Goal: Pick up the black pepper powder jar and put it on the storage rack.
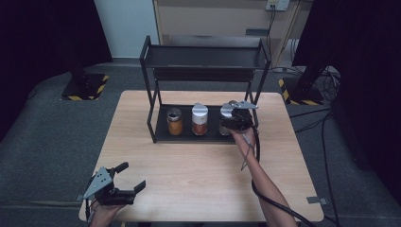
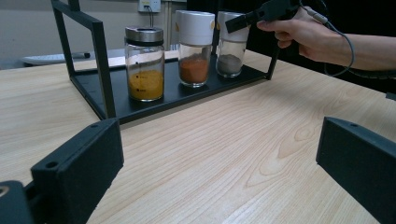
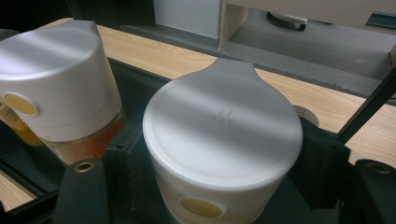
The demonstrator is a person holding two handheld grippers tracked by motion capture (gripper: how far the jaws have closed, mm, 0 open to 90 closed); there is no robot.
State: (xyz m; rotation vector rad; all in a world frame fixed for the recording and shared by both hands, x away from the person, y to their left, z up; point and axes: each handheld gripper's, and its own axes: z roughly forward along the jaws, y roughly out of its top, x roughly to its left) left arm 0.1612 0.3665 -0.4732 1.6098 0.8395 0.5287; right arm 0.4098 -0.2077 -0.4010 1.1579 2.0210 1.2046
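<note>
The right gripper point(image 1: 235, 118) is clamped on the grey-filled jar point(image 2: 229, 45), its jaws pressed against either side of the white cap, as the right gripper view shows. That jar stands at the right end of the rack's bottom shelf point(image 1: 163, 135), near the far right part of the table point(image 1: 198, 165). Just beside it on the same shelf stands the red-spice jar point(image 1: 199, 120), then the yellow-spice jar point(image 1: 175, 122) toward the shelf's left end. Whether the gripped jar rests on the shelf or hangs slightly above it is hard to tell. The left gripper point(image 1: 131, 189) sits at the table's near left corner, jaws spread wide with nothing between them.
</note>
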